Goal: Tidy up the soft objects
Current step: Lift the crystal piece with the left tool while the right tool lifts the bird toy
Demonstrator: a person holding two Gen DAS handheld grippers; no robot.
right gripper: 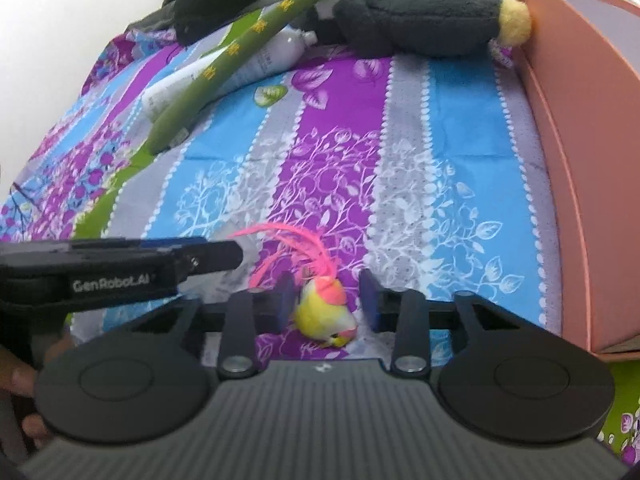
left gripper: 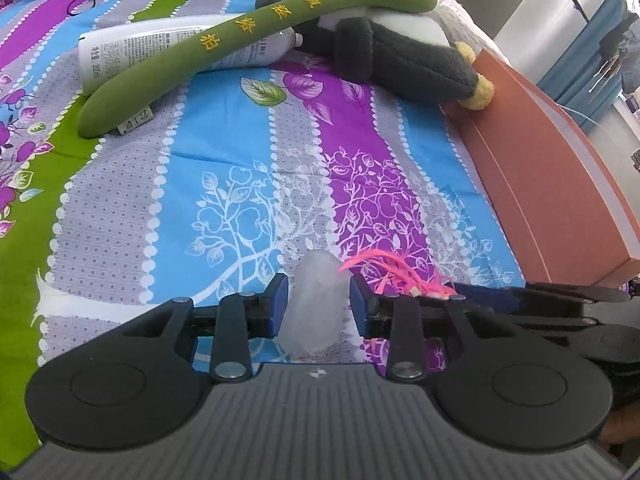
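Translucent lump (left gripper: pixel 316 300) between spread left gripper (left gripper: pixel 319 304); right gripper (right gripper: pixel 328 300) straddles feathered toy (right gripper: pixel 326 312), unpinched.

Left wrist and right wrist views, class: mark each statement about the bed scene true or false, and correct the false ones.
1. The long green plush stick with yellow characters lies across the white plastic tube. True.
2. A small yellow and pink toy bird with pink feathers sits between the right gripper fingers. True.
3. The grey and white plush penguin lies on the floor. False: it lies on the striped floral bedsheet, beside the orange box.
4. A pale translucent lump sits between the left gripper fingers. True.
5. The orange box stands left of the penguin in the left wrist view. False: it stands right.
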